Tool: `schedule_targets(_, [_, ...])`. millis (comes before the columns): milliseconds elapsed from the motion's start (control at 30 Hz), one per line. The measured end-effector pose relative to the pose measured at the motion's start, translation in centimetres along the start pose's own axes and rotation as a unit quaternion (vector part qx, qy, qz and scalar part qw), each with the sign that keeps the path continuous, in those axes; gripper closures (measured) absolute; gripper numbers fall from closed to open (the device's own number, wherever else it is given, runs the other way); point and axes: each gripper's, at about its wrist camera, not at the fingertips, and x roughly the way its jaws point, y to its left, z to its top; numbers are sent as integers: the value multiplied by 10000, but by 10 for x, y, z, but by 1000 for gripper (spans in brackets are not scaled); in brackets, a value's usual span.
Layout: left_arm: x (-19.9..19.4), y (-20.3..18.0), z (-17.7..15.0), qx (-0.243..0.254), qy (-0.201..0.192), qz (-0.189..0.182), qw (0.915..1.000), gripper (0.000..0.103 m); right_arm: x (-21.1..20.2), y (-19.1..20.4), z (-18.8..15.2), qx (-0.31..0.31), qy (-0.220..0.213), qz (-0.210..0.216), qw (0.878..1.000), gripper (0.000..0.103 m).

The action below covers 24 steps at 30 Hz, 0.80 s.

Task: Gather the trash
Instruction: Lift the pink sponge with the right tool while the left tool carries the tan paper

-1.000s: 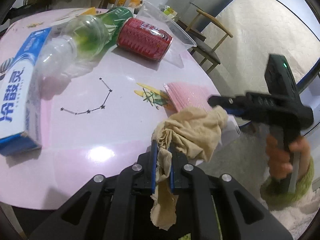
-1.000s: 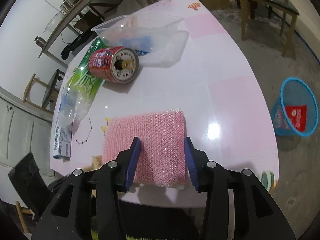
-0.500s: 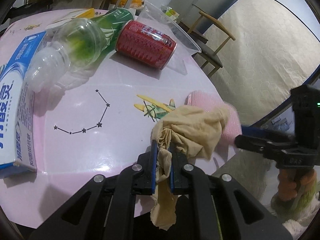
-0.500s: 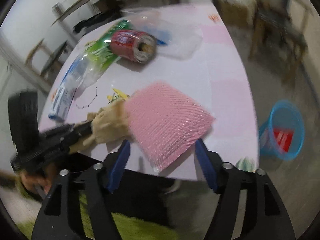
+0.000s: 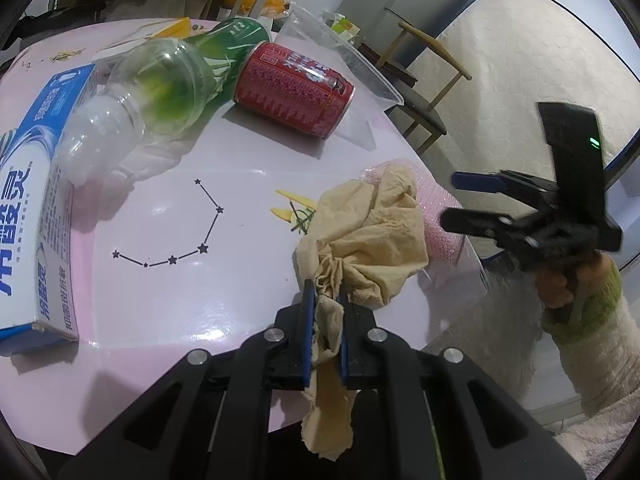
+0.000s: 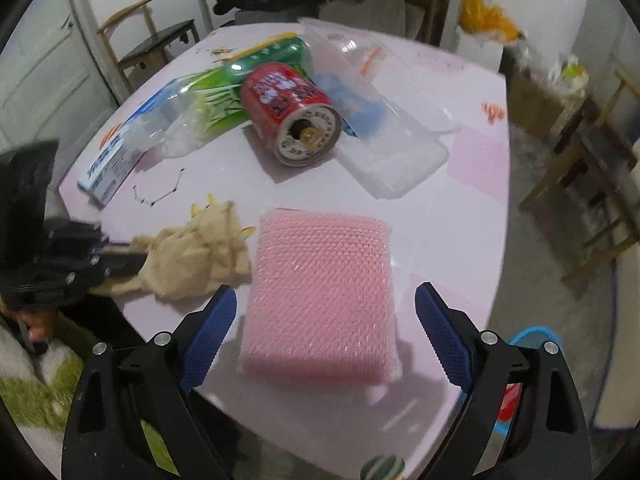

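Observation:
My left gripper [image 5: 324, 292] is shut on a crumpled beige tissue [image 5: 368, 236], which it holds just over the near edge of the pink table [image 5: 160, 300]. A pink mesh-wrapped packet [image 6: 320, 296] lies flat at the table edge beside the tissue [image 6: 196, 256]. The right gripper [image 6: 326, 292] hovers over this packet with its jaws opening wide. The packet sits between its blue pads [image 6: 440, 328], and neither pad touches it. In the left wrist view the right gripper [image 5: 450, 198] comes in from the right, just past the pink packet [image 5: 438, 216].
Further back on the table lie a red can [image 5: 292, 88], a clear bottle with a green label [image 5: 160, 84], a blue toothpaste box [image 5: 36, 200] and a clear plastic container [image 6: 384, 120]. A blue bin [image 6: 532, 336] stands on the floor to the right, with wooden chairs around.
The right gripper has rolled and its jaws have spread wide. The pink packet, tilted between them half a second ago, now lies flat on the table. The left gripper keeps still on the tissue.

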Motion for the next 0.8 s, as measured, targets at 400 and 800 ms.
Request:
schedule_targets(400, [-15,-4,3,-30,-149,-120,9998,94,12,-6,-14,480,-88,118,9987,28])
schedule_targets(800, [-14,-91,56,902,-281,-723,9929,94,-95,-109,-115,3189,-1966,337,9265,28])
